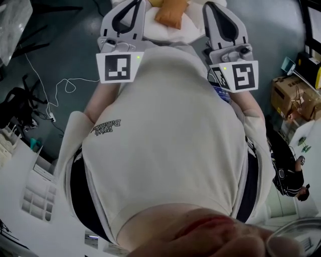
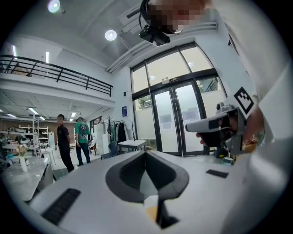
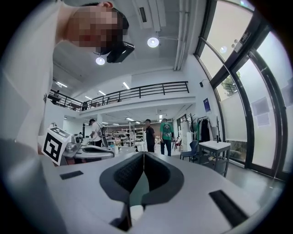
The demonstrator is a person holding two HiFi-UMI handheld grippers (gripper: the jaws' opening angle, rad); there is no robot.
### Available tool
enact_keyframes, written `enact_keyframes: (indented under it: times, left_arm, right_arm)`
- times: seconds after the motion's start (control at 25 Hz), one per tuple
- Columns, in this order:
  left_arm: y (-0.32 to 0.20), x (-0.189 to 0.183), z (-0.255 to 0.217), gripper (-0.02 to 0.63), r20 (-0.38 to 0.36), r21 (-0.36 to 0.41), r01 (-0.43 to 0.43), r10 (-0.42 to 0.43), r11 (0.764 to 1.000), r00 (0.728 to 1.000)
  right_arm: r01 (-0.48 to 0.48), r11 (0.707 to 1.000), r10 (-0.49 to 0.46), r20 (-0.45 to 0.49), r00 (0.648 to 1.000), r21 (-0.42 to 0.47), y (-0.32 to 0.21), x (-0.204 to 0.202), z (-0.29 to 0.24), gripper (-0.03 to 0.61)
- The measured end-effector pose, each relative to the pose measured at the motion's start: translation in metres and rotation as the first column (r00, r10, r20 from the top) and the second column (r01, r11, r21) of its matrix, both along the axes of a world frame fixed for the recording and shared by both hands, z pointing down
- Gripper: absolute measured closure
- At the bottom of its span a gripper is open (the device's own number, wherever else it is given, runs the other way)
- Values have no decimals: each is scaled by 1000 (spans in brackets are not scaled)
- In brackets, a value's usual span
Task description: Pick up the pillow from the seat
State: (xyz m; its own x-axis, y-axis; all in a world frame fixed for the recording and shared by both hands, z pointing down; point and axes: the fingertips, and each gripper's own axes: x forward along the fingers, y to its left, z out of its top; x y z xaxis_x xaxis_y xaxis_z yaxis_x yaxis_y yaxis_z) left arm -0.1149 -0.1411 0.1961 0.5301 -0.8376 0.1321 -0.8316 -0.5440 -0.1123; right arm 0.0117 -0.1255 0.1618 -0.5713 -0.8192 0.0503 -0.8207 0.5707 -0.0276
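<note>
The orange pillow (image 1: 170, 13) lies on a white seat (image 1: 173, 34) at the top of the head view, past the person's torso. My left gripper (image 1: 132, 7) is just left of it and my right gripper (image 1: 212, 7) just right of it; neither holds it. Both gripper views look level across the room, and the pillow is in neither. The left gripper (image 2: 146, 154) has its jaws shut with nothing between them. The right gripper (image 3: 143, 154) is also shut and empty. Each gripper shows in the other's view: the right gripper (image 2: 219, 125) and the left gripper (image 3: 87, 151).
Glass doors (image 2: 174, 121) stand ahead of the left gripper. Two people (image 2: 73, 139) stand further off, near a small table (image 2: 132, 144). A cardboard box (image 1: 290, 96) sits on the floor at the right, and a white cable (image 1: 60, 88) runs across the floor at the left.
</note>
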Motion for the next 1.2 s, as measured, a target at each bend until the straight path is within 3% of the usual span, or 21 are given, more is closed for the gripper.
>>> enact_keyframes:
  times: [0.28, 0.52, 0.56, 0.6, 0.68, 0.92, 1.2]
  left_arm:
    - [-16, 12, 0, 604, -11, 2, 29, -29, 1000, 1000]
    - [-40, 22, 29, 604, 3, -44, 20, -20, 999, 1000]
    - [-45, 25, 36, 604, 9, -53, 13, -13, 999, 1000]
    - [-50, 28, 43, 604, 13, -60, 6, -5, 998, 1000]
    - [-62, 34, 60, 604, 15, -77, -7, 8, 997, 1000]
    - [-98, 47, 132, 604, -2, -152, -24, 24, 988, 1000]
    - [-130, 66, 251, 604, 6, -240, -14, 16, 971, 1000]
  right_arm:
    - [27, 998, -29, -28, 999, -48, -16, 9, 13, 568]
    - [53, 984, -60, -34, 998, -170, -48, 16, 53, 566]
    - [60, 980, -66, -29, 997, -191, -54, 16, 62, 545]
    - [63, 975, -70, -25, 997, -213, -60, 16, 73, 479]
    - [55, 964, -64, -27, 998, -260, -72, 17, 98, 457]
    - [18, 912, -46, -58, 997, -409, -106, 20, 197, 391]
    - [-43, 821, 2, -72, 997, -570, -136, 37, 338, 335]
